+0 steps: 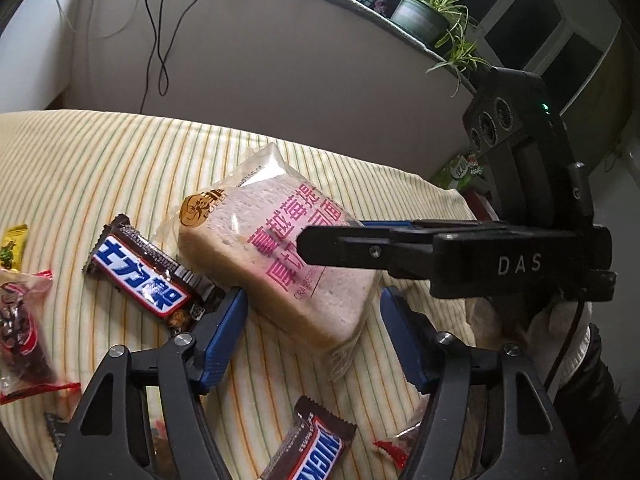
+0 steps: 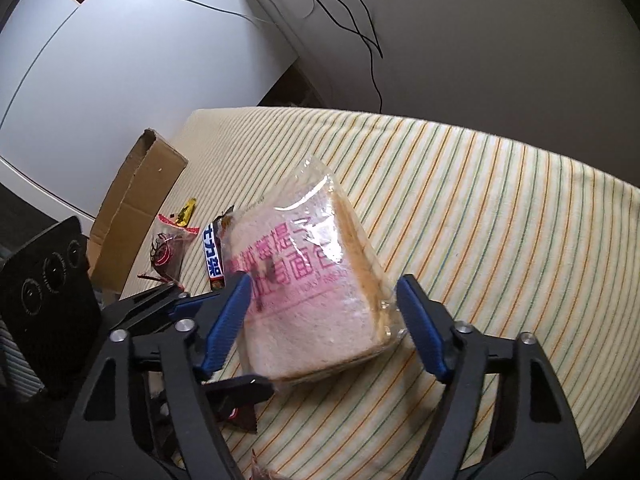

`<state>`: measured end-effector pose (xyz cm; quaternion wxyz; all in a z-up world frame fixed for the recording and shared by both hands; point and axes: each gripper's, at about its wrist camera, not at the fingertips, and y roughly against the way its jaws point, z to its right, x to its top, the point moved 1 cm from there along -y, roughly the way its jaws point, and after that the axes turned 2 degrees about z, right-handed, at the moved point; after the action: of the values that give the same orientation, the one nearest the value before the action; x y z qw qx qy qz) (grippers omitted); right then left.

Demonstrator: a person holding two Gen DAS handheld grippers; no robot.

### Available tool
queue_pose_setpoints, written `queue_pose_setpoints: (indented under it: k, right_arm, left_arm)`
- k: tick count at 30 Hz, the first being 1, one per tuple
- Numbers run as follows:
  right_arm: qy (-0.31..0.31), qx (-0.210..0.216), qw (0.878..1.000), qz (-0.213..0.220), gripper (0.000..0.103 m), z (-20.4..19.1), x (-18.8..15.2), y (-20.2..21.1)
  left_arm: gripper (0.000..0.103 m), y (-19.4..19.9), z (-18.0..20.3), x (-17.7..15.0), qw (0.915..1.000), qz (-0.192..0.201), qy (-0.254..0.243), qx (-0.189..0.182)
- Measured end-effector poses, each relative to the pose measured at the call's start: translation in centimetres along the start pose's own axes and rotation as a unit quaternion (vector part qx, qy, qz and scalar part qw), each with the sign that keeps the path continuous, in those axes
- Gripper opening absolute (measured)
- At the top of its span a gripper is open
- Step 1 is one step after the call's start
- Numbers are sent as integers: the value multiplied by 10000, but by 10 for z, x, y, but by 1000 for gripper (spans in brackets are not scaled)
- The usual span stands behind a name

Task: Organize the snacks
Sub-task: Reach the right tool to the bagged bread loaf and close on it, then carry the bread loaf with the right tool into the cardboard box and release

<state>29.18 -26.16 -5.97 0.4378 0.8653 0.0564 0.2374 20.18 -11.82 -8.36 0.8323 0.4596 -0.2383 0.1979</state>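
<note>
1. The bread packet [image 1: 260, 248] lies tilted on the striped cloth [image 2: 500, 220], one edge propped beside the Snickers bar [image 1: 140, 276] at its 8 o'clock.
2. The left claw [image 1: 312, 316] straddles its near corner, jaws apart, pads right at the wrapper. I cannot tell whether they press.
3. The right claw [image 2: 320, 312] brackets the packet from 3 o'clock the same way, and its grip is equally unclear.
4. Two claws likely suit a soft, wide loaf.
5. The cardboard box [image 2: 136, 208] at 10 o'clock seems the destination.
</note>
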Motion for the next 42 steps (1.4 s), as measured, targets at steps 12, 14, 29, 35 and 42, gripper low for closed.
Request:
queue_pose_setpoints:
  k: [12, 14, 29, 35, 42]
  right_arm:
    - [26, -7, 10000, 0, 55, -10, -10, 15]
    - [59, -30, 10000, 50, 54, -17, -10, 18]
    - [516, 64, 9980, 353, 54, -99, -6, 32]
    - [812, 184, 9957, 410, 54, -142, 0, 25]
    - [1122, 413, 9922, 357, 54, -194, 9, 3]
  left_arm:
    - [65, 16, 6, 5, 9995, 195, -255, 62]
    - [65, 22, 5, 5, 9993, 245, -276, 51]
    - [65, 102, -8, -2, 9944, 943, -410, 256]
    - [65, 135, -25, -6, 9905, 1247, -368, 445]
    - [65, 172, -59, -14, 9847, 1548, -175, 775]
